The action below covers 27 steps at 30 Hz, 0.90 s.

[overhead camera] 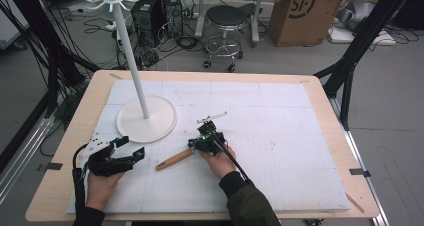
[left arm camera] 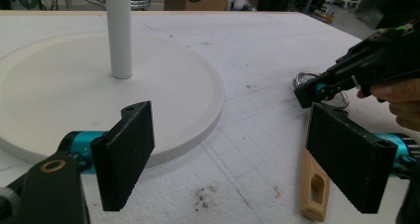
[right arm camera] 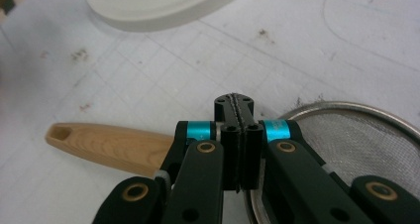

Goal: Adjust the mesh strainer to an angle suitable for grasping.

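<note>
Lying under the pressed-together right gripper point(right arm camera: 239, 116), the wooden-handled strainer point(right arm camera: 114, 145) was seen stretched crosswise beneath its jaws, mesh to one side, nearer than the spread left gripper point(left arm camera: 237, 157).

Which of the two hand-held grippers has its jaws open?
The left hand-held gripper, near the white stand's base: its jaws stand wide apart with nothing between them. The right hand-held gripper has its jaws pressed together over the wooden-handled strainer.
</note>
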Each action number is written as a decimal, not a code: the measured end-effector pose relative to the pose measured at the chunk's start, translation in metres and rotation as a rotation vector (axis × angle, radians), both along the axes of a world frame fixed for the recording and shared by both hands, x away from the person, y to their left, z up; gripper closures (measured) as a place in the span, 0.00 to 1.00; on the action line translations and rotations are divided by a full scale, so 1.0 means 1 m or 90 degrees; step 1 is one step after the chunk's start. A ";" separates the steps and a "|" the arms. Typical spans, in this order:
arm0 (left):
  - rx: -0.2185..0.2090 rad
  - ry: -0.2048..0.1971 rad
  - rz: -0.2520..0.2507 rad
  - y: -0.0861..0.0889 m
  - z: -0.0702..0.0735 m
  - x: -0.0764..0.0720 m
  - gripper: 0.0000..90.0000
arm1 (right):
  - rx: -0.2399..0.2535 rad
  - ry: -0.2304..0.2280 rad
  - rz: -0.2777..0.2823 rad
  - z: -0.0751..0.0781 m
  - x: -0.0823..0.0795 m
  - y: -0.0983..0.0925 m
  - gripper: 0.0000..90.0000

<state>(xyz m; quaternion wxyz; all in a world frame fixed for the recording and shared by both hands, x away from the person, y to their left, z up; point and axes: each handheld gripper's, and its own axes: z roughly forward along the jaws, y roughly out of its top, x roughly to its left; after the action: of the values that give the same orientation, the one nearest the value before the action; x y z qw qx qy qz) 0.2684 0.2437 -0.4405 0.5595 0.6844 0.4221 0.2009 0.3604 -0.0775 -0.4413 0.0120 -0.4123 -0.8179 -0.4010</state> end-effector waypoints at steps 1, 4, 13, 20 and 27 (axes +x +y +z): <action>-0.001 0.001 -0.001 0.000 0.000 0.000 0.22 | 0.006 -0.007 0.001 0.003 -0.002 0.001 1.00; -0.001 0.002 -0.001 0.000 0.000 0.000 0.22 | 0.018 -0.011 0.009 0.007 -0.005 0.002 1.00; 0.001 0.000 -0.003 -0.001 0.000 0.000 0.22 | -0.011 0.004 0.001 0.001 -0.001 0.000 1.00; 0.000 0.001 -0.002 -0.001 0.000 0.000 0.22 | -0.007 0.010 0.004 -0.002 0.001 0.002 1.00; 0.003 0.001 -0.002 -0.001 0.000 0.000 0.22 | -0.011 0.028 0.002 -0.006 0.005 -0.005 1.00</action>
<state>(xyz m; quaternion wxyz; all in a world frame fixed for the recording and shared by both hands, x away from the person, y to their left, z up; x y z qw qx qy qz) 0.2683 0.2431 -0.4407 0.5576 0.6867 0.4211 0.2005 0.3655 -0.0823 -0.4471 0.0268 -0.4199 -0.8216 -0.3845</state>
